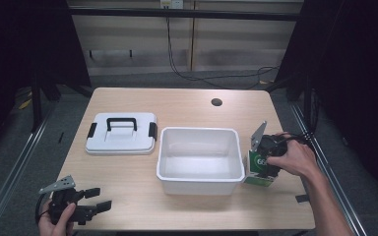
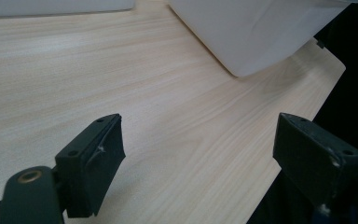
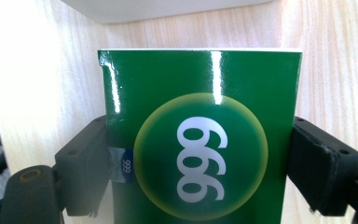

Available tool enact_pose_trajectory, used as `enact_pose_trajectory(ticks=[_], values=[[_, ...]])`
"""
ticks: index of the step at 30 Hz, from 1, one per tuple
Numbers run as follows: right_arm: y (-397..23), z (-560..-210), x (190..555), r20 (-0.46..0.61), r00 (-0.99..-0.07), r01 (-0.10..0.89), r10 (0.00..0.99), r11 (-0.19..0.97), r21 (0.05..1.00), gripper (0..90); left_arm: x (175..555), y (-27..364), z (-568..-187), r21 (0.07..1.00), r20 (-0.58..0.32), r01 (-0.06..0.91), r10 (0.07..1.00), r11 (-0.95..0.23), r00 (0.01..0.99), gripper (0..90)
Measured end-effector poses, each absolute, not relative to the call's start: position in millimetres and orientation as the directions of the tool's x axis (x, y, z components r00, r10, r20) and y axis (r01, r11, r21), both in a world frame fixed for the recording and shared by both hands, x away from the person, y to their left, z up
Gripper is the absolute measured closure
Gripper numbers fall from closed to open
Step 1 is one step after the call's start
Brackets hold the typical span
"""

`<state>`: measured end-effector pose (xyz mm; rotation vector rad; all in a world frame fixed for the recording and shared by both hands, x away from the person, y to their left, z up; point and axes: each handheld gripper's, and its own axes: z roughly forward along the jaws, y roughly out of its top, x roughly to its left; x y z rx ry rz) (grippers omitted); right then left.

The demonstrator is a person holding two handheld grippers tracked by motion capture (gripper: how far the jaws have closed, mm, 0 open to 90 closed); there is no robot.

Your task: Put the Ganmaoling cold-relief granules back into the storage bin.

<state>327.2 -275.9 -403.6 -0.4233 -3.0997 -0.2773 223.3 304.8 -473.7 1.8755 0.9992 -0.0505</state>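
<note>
A green box (image 1: 259,170) with "999" in a yellow-green circle stands on the table just right of the white bin (image 1: 199,131). My right gripper (image 1: 263,165) is shut on the green box (image 3: 200,140), one black jaw pressed against each side. My left gripper (image 1: 101,199) rests at the table's front left corner, held by a hand. In the left gripper view my left gripper (image 2: 198,154) is open, with bare wood between its jaws. The white bin (image 2: 251,32) lies ahead of it.
A white lid (image 1: 121,133) with a black handle and black side clips lies flat left of the bin. A round cable hole (image 1: 216,102) sits in the wooden table (image 1: 128,172) at the back. The table's right edge runs close to the green box.
</note>
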Motion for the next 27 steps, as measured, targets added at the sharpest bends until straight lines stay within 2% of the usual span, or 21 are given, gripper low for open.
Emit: enact_pose_trajectory(ticks=[10,27], values=[[-289.8,-391.9,319.2,0.044,-0.939,0.341,0.341,0.909,0.240,15.9,223.4,305.0,-473.7,0.732,-0.429,0.653,0.614,-0.193,0.662,16.2],[-314.4,-373.2,306.7,0.058,-0.929,0.358,0.366,0.844,0.398,16.0,223.3,304.8,-473.8,0.732,-0.432,0.655,0.615,-0.188,0.659,16.2]])
